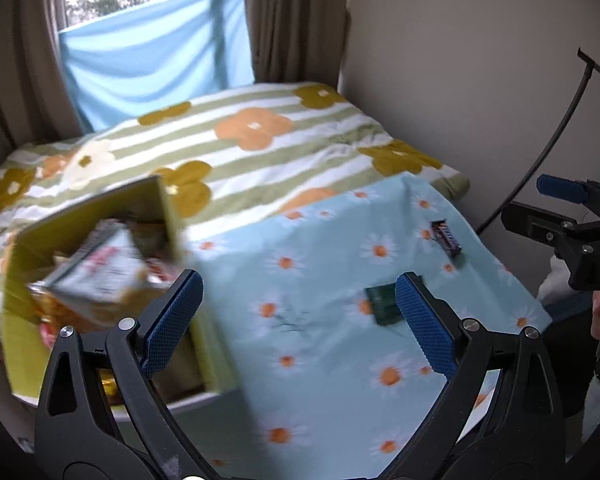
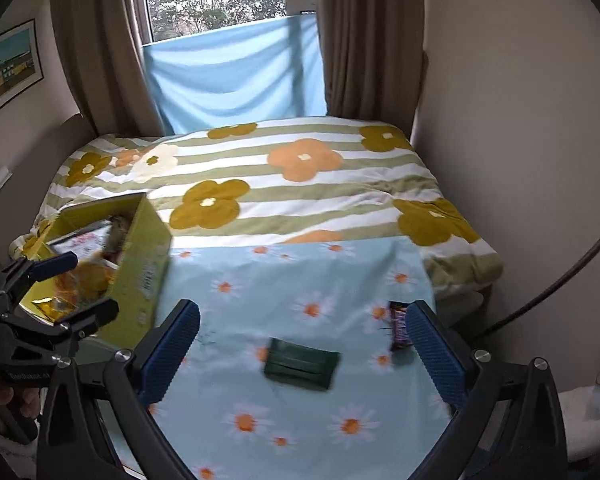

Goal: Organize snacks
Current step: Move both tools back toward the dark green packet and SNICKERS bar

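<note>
Claws: L (image 1: 298, 320) spread, R (image 2: 304, 354) spread | green pkt (image 2: 301, 364) + choc bar (image 2: 400, 330) on daisy cloth (image 2: 300, 280) | box (image 2: 140, 264) left

Both tools are held with jaws spread wide and nothing between the blue pads. The left tool (image 1: 298, 312) is seen level with the right tool (image 2: 302, 344), each appearing at the edge of the other's view. Fingers (image 2: 4, 396) are wrapped around the left handle.
</note>
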Tool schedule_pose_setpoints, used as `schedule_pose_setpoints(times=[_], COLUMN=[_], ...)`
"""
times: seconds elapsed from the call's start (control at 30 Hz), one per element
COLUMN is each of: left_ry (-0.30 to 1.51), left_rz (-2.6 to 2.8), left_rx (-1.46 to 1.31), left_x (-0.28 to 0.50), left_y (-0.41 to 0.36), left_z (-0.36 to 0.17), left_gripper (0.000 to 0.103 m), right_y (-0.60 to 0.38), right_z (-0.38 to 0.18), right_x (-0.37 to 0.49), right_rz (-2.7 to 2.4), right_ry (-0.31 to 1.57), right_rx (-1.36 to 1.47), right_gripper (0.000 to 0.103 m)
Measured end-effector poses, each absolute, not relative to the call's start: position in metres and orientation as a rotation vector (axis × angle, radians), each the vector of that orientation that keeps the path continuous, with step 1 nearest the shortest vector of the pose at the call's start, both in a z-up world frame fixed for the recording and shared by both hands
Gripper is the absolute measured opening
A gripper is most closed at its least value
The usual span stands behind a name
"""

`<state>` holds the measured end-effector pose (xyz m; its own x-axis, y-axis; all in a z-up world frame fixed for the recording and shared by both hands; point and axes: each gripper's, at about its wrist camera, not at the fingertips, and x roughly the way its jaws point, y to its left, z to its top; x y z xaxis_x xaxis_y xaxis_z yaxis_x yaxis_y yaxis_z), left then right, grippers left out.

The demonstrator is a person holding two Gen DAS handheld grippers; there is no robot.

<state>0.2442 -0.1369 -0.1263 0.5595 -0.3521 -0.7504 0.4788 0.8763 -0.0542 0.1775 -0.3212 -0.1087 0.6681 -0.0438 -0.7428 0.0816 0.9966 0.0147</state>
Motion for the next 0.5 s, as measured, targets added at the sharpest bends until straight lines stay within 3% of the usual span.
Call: schedule_pose_setpoints(times=[0.5], left_ry=[0.996], left_rz=[-0.489], left_rx=[0.226], left_x=[0.250], left_y=[-0.247], left_z=[-0.204], left_gripper=[0.097], right_y=[-0.417], right_z=[-0.167], right_x=[0.199], right_rz=[-0.010], right_ry=[0.925], right_rx=[0.032], right_gripper=[0.102])
